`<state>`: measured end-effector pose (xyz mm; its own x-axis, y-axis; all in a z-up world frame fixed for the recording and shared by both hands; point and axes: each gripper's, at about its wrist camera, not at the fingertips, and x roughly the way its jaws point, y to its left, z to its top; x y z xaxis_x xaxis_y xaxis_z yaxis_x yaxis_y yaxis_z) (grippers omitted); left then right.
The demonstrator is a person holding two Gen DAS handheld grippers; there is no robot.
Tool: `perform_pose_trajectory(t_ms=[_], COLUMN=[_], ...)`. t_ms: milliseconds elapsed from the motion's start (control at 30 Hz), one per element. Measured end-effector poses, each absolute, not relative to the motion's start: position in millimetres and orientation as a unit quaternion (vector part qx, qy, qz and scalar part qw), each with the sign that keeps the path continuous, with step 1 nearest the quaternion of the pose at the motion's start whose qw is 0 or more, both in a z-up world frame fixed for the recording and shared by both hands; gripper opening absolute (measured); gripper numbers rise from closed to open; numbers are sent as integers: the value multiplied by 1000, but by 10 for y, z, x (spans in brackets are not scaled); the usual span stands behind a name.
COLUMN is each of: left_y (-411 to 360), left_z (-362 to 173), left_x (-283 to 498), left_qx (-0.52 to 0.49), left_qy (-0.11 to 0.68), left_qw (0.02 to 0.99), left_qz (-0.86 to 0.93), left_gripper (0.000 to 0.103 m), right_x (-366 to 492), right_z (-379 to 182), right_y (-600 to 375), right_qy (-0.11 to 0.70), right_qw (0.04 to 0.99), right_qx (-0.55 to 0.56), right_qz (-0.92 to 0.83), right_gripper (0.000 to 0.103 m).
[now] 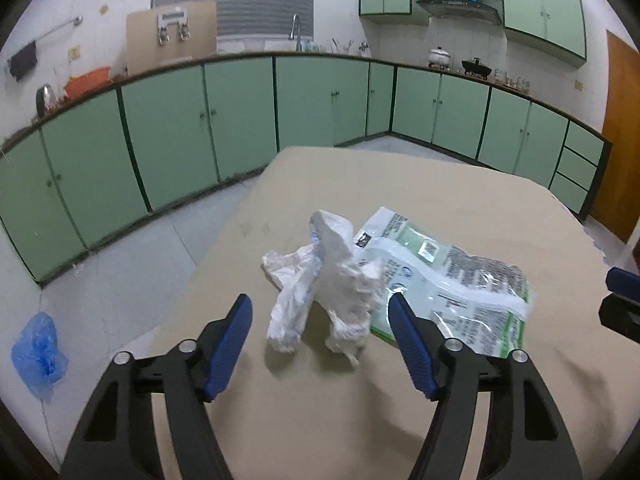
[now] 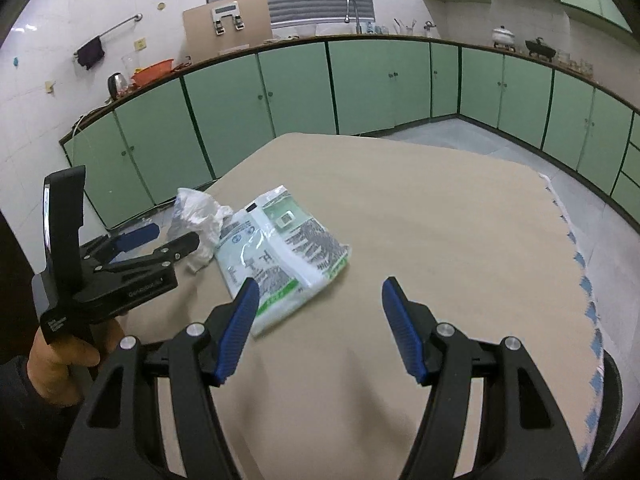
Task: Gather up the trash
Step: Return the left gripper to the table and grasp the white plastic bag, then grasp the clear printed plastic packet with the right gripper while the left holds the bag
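Observation:
A crumpled white wrapper (image 1: 320, 280) lies on the beige table (image 1: 460, 200), touching a flat green-and-white plastic packet (image 1: 448, 276) on its right. My left gripper (image 1: 320, 304) stands open just short of the wrapper, its blue pads on either side and apart from it. In the right wrist view the same packet (image 2: 280, 248) and wrapper (image 2: 198, 216) lie left of centre. My right gripper (image 2: 318, 292) is open over bare table, its left pad close to the packet's near corner. The left gripper (image 2: 160, 240) shows there at the left, held by a hand (image 2: 60, 356).
Green cabinets (image 1: 240, 120) run along the walls under a counter with a sink tap, pots and a kettle. A blue plastic bag (image 1: 38, 354) lies on the grey floor left of the table. The table's right edge (image 2: 584, 288) shows a blue-patterned cloth border.

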<state>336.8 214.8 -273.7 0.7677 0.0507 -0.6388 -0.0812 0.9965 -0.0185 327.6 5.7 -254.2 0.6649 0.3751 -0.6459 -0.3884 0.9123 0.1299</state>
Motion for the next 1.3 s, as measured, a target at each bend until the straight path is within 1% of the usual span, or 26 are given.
perform_pose_trajectory(t_ms=[67,100,133,167,233,367,467,833,867,900,967,1000,1033,1100,1300], left_y=[2224,2258,2277,2295,2292,2331,2356,2373,2384,2387,2391,2388,2390,2393,2390], left_z=[-2770,-2799,-2821,-2834,-2817,-2663,-2620,-2589,-2591,-2593,-2598,-2592,-2591,-2591,-2548], left_x=[3446,3496,3531,3550,3554,3401,3343,3388,3366,3355,3370,3363,3363,3362,3346], left_qx=[-37,-41,-43,-47,-46,-49,-54,-63,-62,-60,-61,-61,-60,-60,-59], left_qy=[354,364,372,376,372,318,295,296,296,296,297,297,297,298,297], left_qw=[934,930,927,925,927,947,954,953,953,953,953,953,953,953,953], left_qz=[28,25,19,11,5,10,12,5,4,5,5,4,5,4,6], left_gripper=[46,39,26,18,13,10,10,10,10,10,10,10,10,10,10], right_x=[3364,3413,3439,3482,3565,3703,3773,3939,3966,3989,4008,3995,3979,3932,3843], right_z=[-2601,-2627,-2650,-2671,-2706,-2779,-2829,-3017,-3046,-3079,-3108,-3091,-3064,-3007,-2914], right_y=[115,146,171,203,240,283,323,401,411,427,465,474,482,476,440], right_qy=[357,360,361,364,368,377,382,414,420,428,433,429,425,416,405], right_qw=[911,911,911,910,910,909,909,900,898,893,890,892,893,897,900], right_qx=[-7,-7,-8,-7,-2,6,5,11,10,10,2,-2,-5,-7,-3], right_qz=[205,203,200,197,191,177,168,135,133,137,139,139,145,151,157], right_gripper=[62,62,62,62,62,62,62,62,59,54,26,17,11,8,7])
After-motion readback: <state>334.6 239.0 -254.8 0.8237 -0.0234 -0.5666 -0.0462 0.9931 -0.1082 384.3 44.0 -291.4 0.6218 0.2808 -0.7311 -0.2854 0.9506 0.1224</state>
